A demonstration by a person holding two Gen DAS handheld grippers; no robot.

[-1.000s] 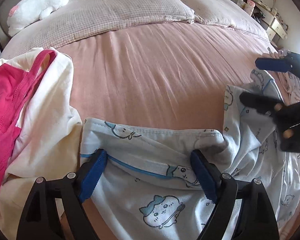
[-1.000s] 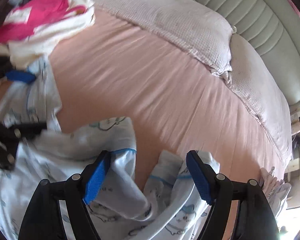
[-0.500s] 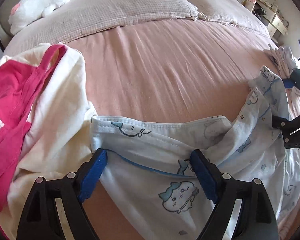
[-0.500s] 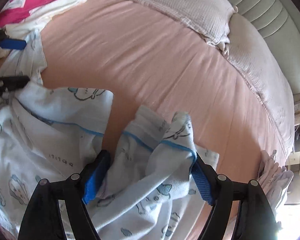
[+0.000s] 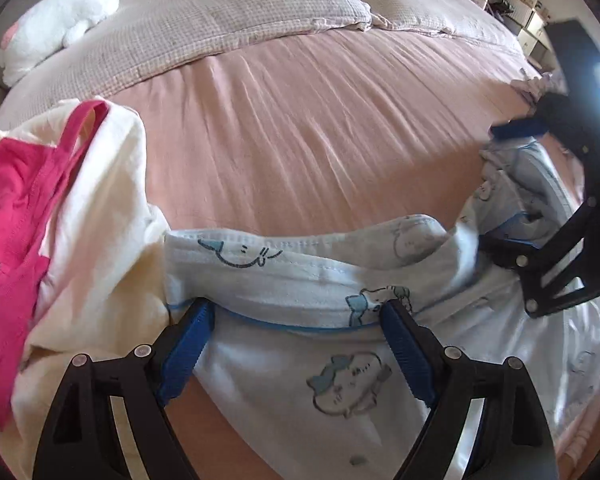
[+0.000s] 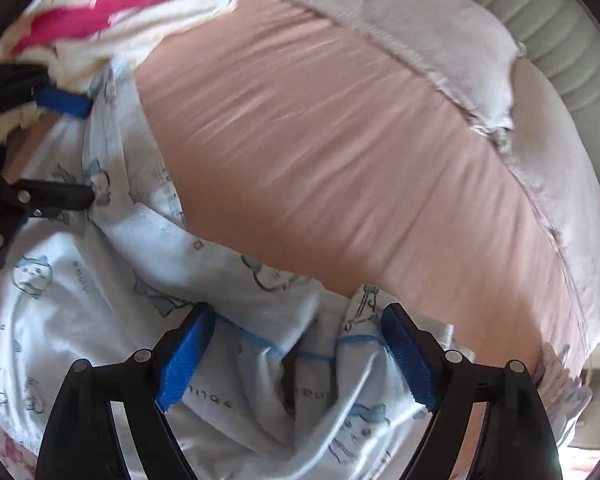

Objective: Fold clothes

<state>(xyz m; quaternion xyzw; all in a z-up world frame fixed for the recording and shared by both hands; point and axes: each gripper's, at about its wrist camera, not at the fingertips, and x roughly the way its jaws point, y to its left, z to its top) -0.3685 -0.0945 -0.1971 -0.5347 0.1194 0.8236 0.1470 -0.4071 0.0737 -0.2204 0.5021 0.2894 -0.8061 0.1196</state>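
printed garment (image 5: 300,280) hem runs left-right

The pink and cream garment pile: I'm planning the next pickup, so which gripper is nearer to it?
Left. The left gripper sits right beside the pile; the right gripper is farther along the printed garment.

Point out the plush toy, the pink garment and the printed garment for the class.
plush toy (image 5: 60,20), left wrist view, on its white body.
pink garment (image 5: 16,184), left wrist view, on its middle.
printed garment (image 5: 300,276), left wrist view, on its hemmed edge.
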